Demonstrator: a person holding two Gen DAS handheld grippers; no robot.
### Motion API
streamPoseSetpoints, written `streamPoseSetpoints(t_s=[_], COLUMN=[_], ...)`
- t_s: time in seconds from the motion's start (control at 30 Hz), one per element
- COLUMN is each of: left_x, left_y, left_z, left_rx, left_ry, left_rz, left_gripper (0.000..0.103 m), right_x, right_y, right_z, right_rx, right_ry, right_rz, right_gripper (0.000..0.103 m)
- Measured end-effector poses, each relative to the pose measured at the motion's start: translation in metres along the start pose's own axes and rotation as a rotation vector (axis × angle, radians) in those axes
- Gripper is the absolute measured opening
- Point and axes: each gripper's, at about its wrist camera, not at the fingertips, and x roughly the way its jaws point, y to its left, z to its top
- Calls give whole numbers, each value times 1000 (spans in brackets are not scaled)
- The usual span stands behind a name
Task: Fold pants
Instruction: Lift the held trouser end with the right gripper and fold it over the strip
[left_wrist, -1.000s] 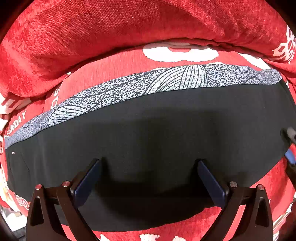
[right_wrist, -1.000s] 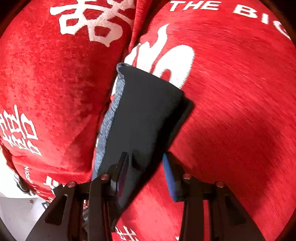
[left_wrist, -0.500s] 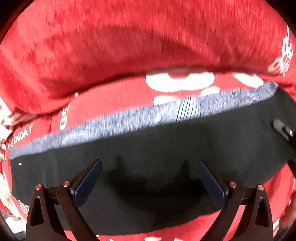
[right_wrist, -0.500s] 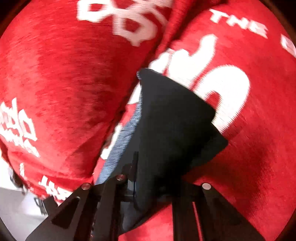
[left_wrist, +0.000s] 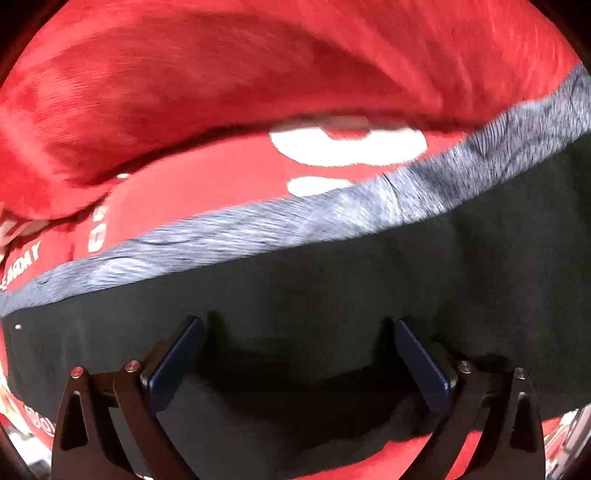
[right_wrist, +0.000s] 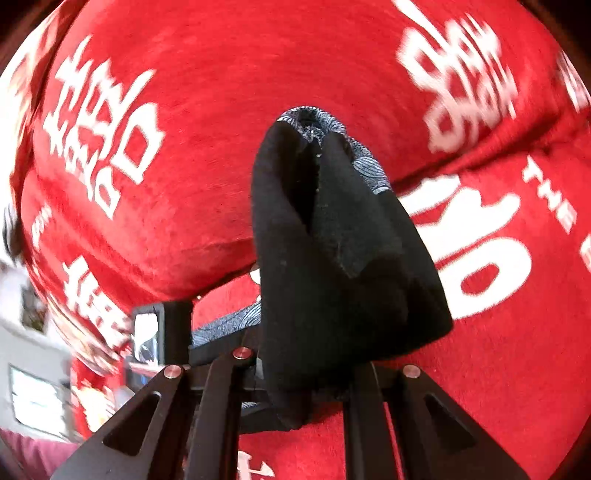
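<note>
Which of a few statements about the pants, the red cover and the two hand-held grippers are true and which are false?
1. The right hand-held gripper is shut on the black pants. True.
2. The left hand-held gripper is clamped on the pants. False: its jaws stand wide open above the flat black cloth.
3. The pants lie on a plain blue sheet. False: they lie on a red cover with white lettering.
4. The pants have a grey patterned band along one edge. True.
5. The end in the right hand-held gripper lies flat. False: it is lifted and bunched.
</note>
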Motion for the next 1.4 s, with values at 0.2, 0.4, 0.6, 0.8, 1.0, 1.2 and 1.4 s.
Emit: streamPoseSetpoints(t_s=[0.2,0.4,0.6,0.8,1.0,1.2,1.4], left_x=[-45,-61,-54,-54,-73,-85,-64], left_y=[78,185,263,305,318,289,221], left_z=[-28,-64,-94,-99,-91,-76,-64], left_rx=[-17,-118,-205,-273,-278,-182,-67], left_ry=[-97,-85,-48,-45,-74,-96,-25], left_rz=[38,74,135,111,108,-6,-176], left_gripper=[103,103,103,103,103,103,103], right_x=[-7,29,121,168,131,78,75], right_y=[65,152,217,255,305,273,124], right_z=[-18,-63,-132,-191,-201,-167,-127], right_rx=[-218,-442,-590,-761,-897,-602,229], right_ry=[8,45,166,205,164,219,301], right_rz=[-117,-218,-333,-638,-606,-261,64], right_gripper=[14,14,19,30,41,41,41])
